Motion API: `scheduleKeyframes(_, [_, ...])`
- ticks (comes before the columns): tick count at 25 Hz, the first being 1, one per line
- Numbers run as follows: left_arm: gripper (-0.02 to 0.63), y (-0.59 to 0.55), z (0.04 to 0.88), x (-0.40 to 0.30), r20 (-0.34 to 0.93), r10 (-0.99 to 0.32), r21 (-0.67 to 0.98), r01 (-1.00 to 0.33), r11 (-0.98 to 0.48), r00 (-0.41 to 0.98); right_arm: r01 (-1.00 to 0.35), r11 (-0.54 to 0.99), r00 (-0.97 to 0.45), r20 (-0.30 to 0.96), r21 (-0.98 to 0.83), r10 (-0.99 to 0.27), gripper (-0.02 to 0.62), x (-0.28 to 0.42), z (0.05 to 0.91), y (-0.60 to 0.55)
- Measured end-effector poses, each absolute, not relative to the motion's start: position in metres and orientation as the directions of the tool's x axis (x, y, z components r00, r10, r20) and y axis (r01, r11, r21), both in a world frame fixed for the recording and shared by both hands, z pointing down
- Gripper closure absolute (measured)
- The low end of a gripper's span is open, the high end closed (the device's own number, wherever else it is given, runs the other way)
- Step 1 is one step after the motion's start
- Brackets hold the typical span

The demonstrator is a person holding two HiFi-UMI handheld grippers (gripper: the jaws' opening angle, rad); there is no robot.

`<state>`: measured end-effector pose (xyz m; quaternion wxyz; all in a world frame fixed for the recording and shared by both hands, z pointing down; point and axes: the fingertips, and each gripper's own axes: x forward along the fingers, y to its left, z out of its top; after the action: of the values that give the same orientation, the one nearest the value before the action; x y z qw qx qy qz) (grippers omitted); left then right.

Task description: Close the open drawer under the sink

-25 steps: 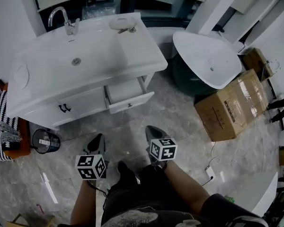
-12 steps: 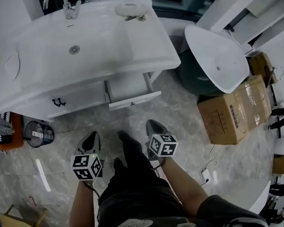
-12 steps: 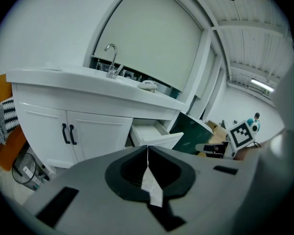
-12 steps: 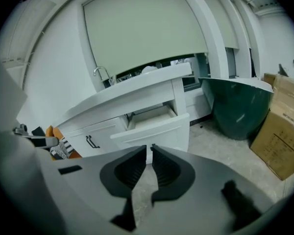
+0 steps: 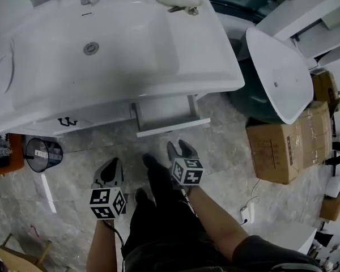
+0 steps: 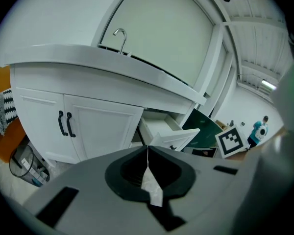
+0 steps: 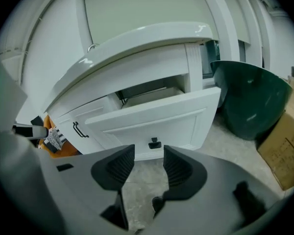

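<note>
The drawer (image 7: pixel 157 119) under the sink (image 5: pixel 102 44) stands open. The right gripper (image 7: pixel 149 158), its jaws just opened and empty, faces the drawer's knob (image 7: pixel 155 143). The left gripper (image 6: pixel 147 151) has its jaws clenched together.

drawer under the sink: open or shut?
Open. The drawer sticks out past the cabinet doors, its inside showing from above.

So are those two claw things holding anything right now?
Nothing is held. The left gripper is shut on nothing; the right gripper has just been opening, empty, short of the drawer.
</note>
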<state>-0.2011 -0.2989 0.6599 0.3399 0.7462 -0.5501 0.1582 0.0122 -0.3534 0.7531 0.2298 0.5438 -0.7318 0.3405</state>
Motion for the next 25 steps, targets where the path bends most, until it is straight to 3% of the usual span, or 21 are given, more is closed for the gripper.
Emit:
scheduleKeyframes(9, [0.591, -0.325, 0.7, -0.197, 0.653, -0.688, 0.338, -0.935, -0.11, 0.317, -0.964, 0.171, -0.265, 0.751, -0.202, -0.604, 0.42, 0.005, 0.814, -0.396])
scheduleKeyframes(12, [0.591, -0.331, 0.708, -0.19, 0.664, -0.675, 0.332, -0.936, -0.118, 0.321, -0.955, 0.214, -0.293, 0.745, -0.204, -0.599, 0.445, -0.001, 0.818, -0.407])
scheduleKeyframes(25, [0.591, -0.349, 0.71, -0.164, 0.665, -0.661, 0.341, -0.929, -0.144, 0.347, -0.941, 0.258, -0.336, 0.714, -0.22, -0.614, 0.445, -0.013, 0.816, -0.453])
